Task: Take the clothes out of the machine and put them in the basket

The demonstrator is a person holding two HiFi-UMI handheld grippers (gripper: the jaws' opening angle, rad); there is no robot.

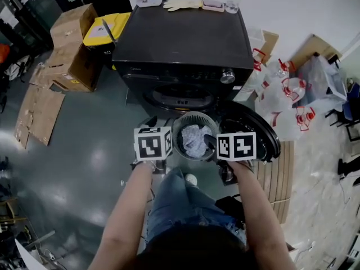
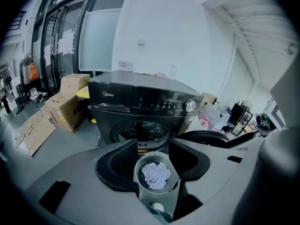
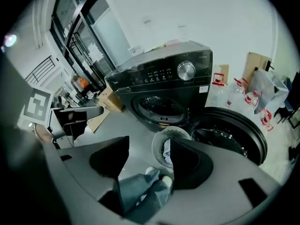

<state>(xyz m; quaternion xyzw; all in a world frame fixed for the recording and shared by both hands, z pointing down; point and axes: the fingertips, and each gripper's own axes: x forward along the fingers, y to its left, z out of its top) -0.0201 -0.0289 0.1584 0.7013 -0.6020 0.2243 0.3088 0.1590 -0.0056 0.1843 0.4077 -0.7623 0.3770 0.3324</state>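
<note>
A black front-loading washing machine (image 1: 185, 44) stands ahead, its drum opening (image 2: 143, 130) dark and its round door (image 1: 264, 134) swung open to the right. On the floor in front stands a grey round basket (image 1: 181, 129) with a crumpled pale cloth (image 1: 194, 139) inside. My left gripper (image 1: 153, 139) hovers above the basket's left side and my right gripper (image 1: 228, 144) above its right side. In the left gripper view the left gripper (image 2: 152, 143) is open and empty, with the basket (image 2: 140, 165) far below. The right gripper (image 3: 150, 144) is also open and empty.
Cardboard boxes (image 1: 73, 44) and a yellow bin (image 1: 107, 27) stand left of the machine, and flat cardboard (image 1: 36, 114) lies on the floor. White plastic bags (image 1: 287, 94) pile up at the right beside wooden slats (image 1: 278, 173). The person's jeans-clad legs (image 1: 185, 207) are just behind the basket.
</note>
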